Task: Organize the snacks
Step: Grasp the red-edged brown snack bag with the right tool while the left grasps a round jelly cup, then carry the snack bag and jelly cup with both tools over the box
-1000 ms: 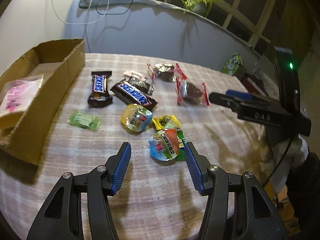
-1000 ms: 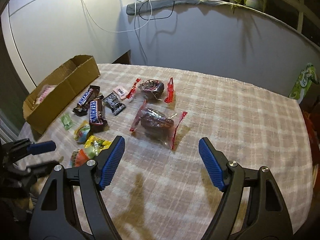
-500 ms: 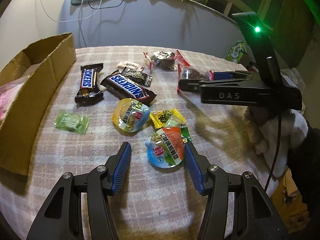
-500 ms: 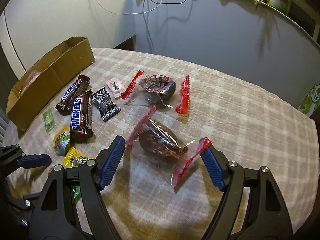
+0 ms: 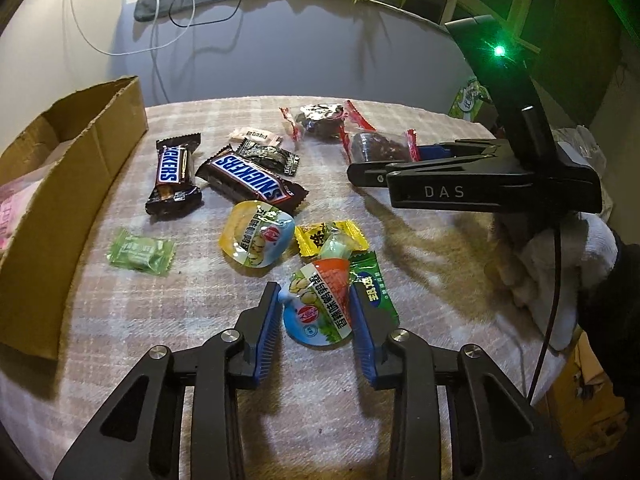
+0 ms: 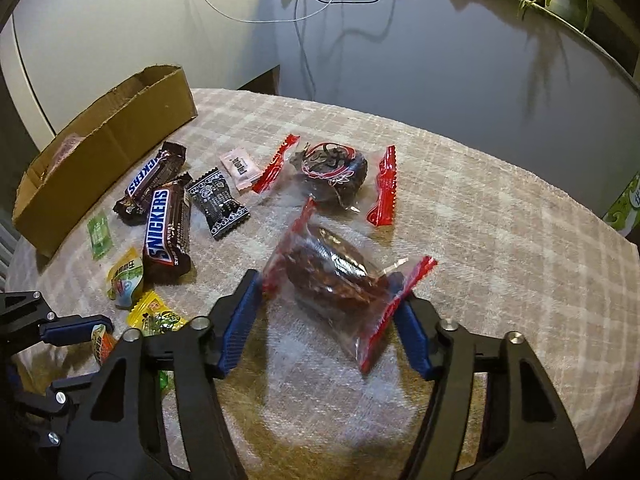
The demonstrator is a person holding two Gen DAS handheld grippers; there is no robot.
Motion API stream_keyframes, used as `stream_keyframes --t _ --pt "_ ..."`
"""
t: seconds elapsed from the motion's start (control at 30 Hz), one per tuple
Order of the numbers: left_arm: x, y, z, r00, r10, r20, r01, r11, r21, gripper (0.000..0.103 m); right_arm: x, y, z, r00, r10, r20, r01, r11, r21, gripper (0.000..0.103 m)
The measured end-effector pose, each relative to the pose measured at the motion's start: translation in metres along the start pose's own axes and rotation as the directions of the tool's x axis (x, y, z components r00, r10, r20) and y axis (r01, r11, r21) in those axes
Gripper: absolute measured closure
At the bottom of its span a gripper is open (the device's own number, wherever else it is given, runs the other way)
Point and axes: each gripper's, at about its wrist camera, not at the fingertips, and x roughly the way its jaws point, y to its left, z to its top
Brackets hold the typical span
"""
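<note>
Both grippers have narrowed on their targets since half a second ago. Nearest, the left gripper (image 5: 314,312) has its blue pads against the sides of the jelly cup (image 5: 320,304) lying on the worktop (image 5: 420,264), grasping it. The right gripper (image 6: 326,312) brackets the red-edged date bag (image 6: 340,284), pads touching its wrapper ends. Farther off lie two Snickers bars (image 5: 252,178), a green candy (image 5: 141,257), and beyond them the cardboard box (image 5: 72,184).

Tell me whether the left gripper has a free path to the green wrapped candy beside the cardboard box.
Probably yes: green wrapped candy lies alone on bare cloth, but left gripper now brackets the jelly cup.
</note>
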Motion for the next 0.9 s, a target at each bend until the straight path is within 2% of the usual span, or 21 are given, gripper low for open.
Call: stream_keyframes --t 0.17,0.37,0.9 --pt "-0.003 -0.001 -0.003 1.000 0.003 0.005 -0.003 1.000 -0.001 0.071 -0.003 0.000 -0.002 1.000 0.013 0.009 -0.013 1.000 0.002 0.051" --pt "-0.008 0.006 -0.006 1.000 -0.001 0.014 0.001 1.000 -0.026 0.071 -0.006 0.000 -0.003 1.000 0.015 0.025 -0.016 1.000 0.010 0.056" --pt "-0.039 0.024 0.001 0.996 0.017 0.089 -0.009 0.996 -0.084 0.071 -0.046 0.002 -0.003 0.991 0.035 0.129 -0.042 0.998 0.054 0.058"
